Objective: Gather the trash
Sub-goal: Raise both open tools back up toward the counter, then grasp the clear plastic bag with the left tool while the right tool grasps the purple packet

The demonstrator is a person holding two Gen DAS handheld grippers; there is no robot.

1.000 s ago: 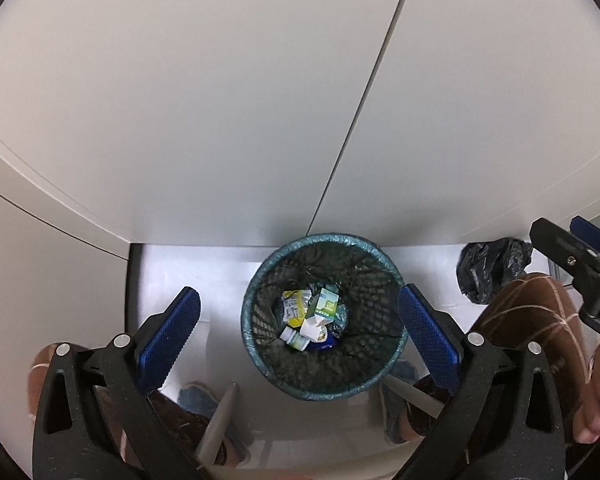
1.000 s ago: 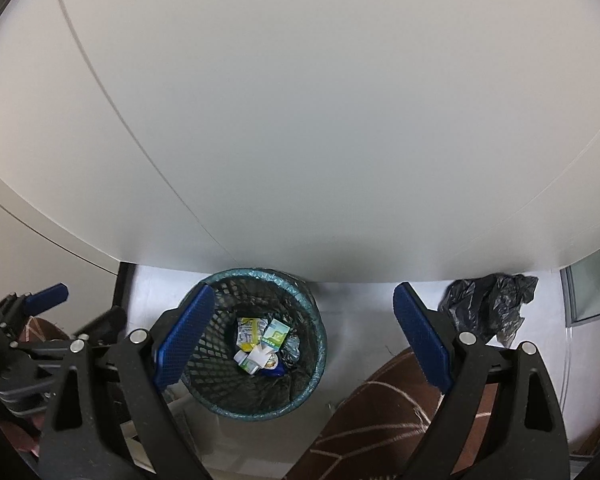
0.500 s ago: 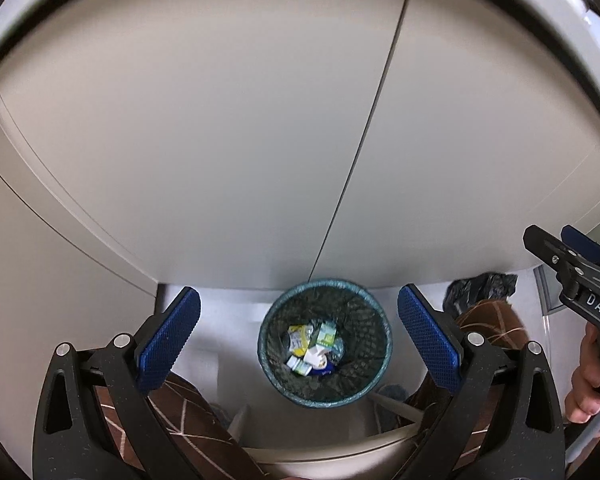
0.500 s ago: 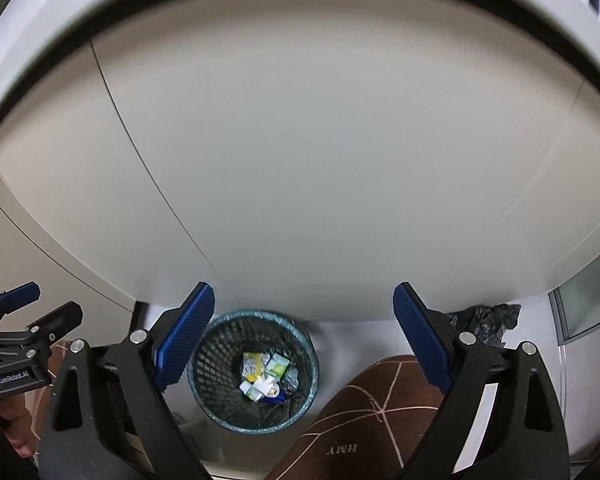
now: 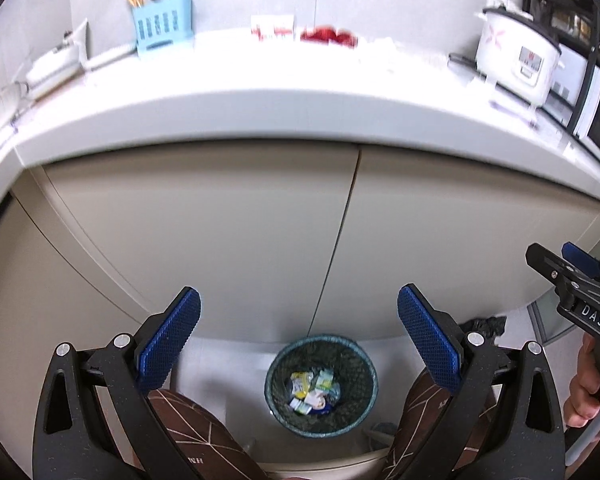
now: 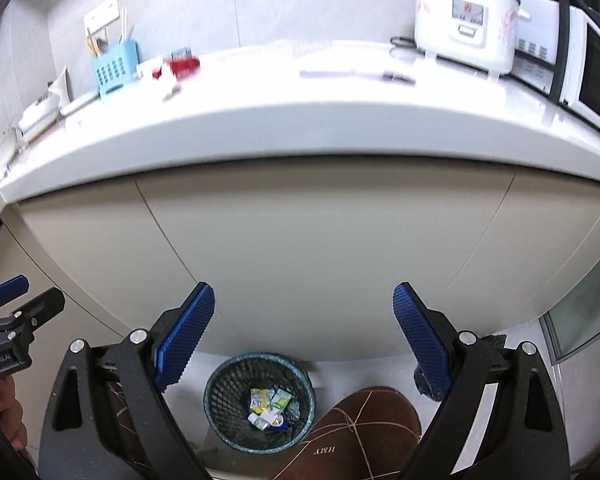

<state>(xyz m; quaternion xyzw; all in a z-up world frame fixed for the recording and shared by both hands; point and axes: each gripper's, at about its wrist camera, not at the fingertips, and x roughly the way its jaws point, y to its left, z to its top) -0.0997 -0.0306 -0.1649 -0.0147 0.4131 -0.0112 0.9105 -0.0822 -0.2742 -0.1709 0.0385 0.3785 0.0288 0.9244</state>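
A kitchen is shown. A white counter [image 6: 300,120] spans the upper frame above beige cabinet doors [image 6: 320,248]. At upper right a rice cooker [image 6: 464,16] is set beside a microwave [image 6: 580,60]; at upper left a blue utensil caddy [image 5: 162,26] is seen. A mesh bin [image 5: 321,386] of wrappers is placed on the floor below.

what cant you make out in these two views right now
- Red items on the counter, both views: motion-blurred, identity unclear.
- Packets in the mesh bin: too small to read.
- Black bag: largely hidden behind the left gripper finger; right gripper finger in the right view.
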